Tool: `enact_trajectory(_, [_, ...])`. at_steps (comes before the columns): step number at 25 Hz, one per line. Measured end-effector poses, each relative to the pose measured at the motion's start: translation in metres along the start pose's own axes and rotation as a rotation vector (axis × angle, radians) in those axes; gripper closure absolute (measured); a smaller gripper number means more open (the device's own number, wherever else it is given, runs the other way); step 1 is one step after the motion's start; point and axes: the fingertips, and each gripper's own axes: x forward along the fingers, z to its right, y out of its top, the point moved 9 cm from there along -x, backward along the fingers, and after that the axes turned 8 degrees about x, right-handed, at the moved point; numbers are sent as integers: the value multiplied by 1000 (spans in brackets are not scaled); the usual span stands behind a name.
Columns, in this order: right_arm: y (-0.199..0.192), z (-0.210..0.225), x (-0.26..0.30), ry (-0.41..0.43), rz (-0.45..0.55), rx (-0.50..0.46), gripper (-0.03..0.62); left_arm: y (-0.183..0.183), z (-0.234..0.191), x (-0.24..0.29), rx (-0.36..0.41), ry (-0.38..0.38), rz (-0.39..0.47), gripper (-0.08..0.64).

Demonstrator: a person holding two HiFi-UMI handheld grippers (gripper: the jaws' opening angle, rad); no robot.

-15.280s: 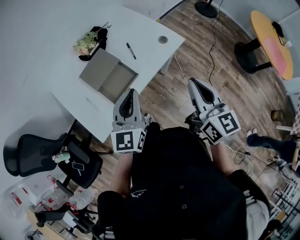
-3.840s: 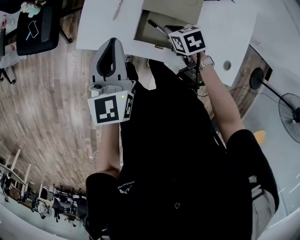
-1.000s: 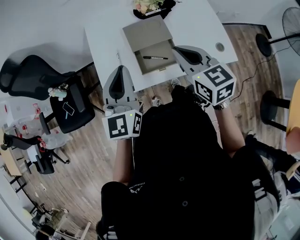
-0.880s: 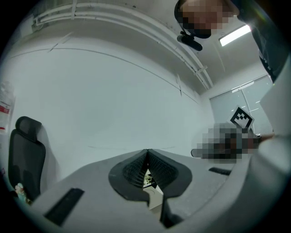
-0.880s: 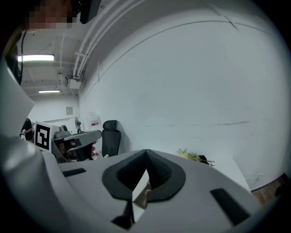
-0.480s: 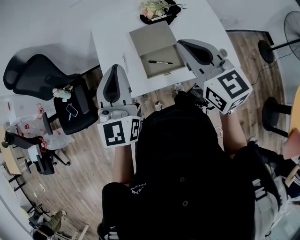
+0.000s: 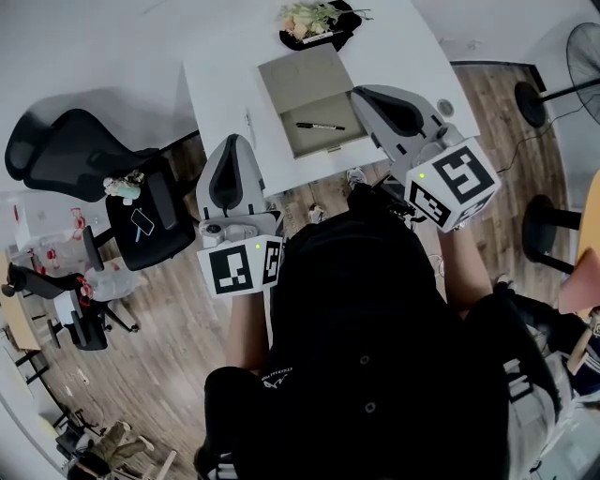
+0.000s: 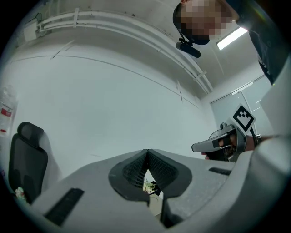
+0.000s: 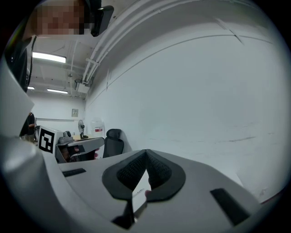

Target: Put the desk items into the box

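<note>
To the left of our left claw, the wood floor is crowded. Two black office chairs stand there, the farther one near the wall and the nearer one with a small flat thing on its seat. Our left claw hangs off the tabletop, over the floor just short of its near edge. Its jaws are together with nothing between them, and the dark ribbed pads meet at the tips. The tabletop is white and smooth, with straight edges and bare room along its left side. Ahead and to the right of that claw lies the box, shallow, flat, grey-brown cardboard, close to the near edge. It is open, with the lid laid back on the far side. A thin black pen lies across the floor of its tray. Beyond the box a leafy plant sits in a black dish at the far edge. Our right claw is just beside the box's right rim, over the tabletop. Its jaws are pressed together and empty. Right of it there is a round cable hole, and past the tabletop's edge a standing fan is on the floor.
</note>
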Motion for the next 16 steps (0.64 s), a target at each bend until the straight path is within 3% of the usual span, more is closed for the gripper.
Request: enact_trajectory(16, [-6,4,-5,5,-34,-10,594,-3,9,0,2,-19,-7,552])
